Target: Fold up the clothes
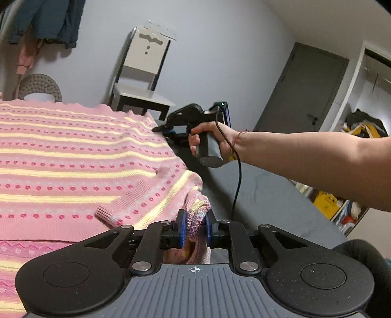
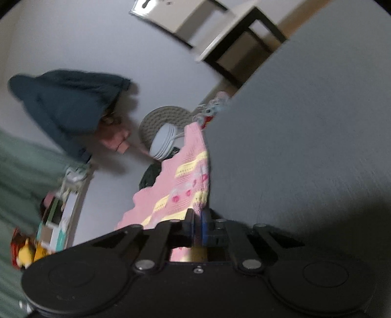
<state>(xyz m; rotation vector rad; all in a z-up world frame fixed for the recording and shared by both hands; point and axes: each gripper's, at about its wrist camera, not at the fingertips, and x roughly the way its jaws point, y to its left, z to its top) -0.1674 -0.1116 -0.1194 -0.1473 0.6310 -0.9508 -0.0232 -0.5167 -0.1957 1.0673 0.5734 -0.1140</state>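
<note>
A pink knitted sweater (image 1: 73, 156) with yellow stripes and red dots lies spread over the dark grey table (image 1: 264, 195). My left gripper (image 1: 195, 226) is shut on a bunched corner of it at the near right edge, blue pads pressing the knit. A cuffed sleeve (image 1: 110, 212) lies folded across the body just to its left. Farther along the same edge, a hand holds my right gripper (image 1: 158, 129), pinched on the sweater's far scalloped hem. In the blurred, tilted right wrist view, the right gripper (image 2: 197, 226) is shut on the sweater (image 2: 185, 181) beside the table (image 2: 305, 146).
A white chair (image 1: 141, 80) stands behind the table by the wall. Dark clothes (image 1: 48, 22) hang at upper left, above a round cushion (image 1: 40, 86). A grey door (image 1: 300, 90) is at right, with cluttered shelves (image 1: 327, 203) beyond the table's right edge. A cable (image 1: 238, 176) hangs from the right gripper.
</note>
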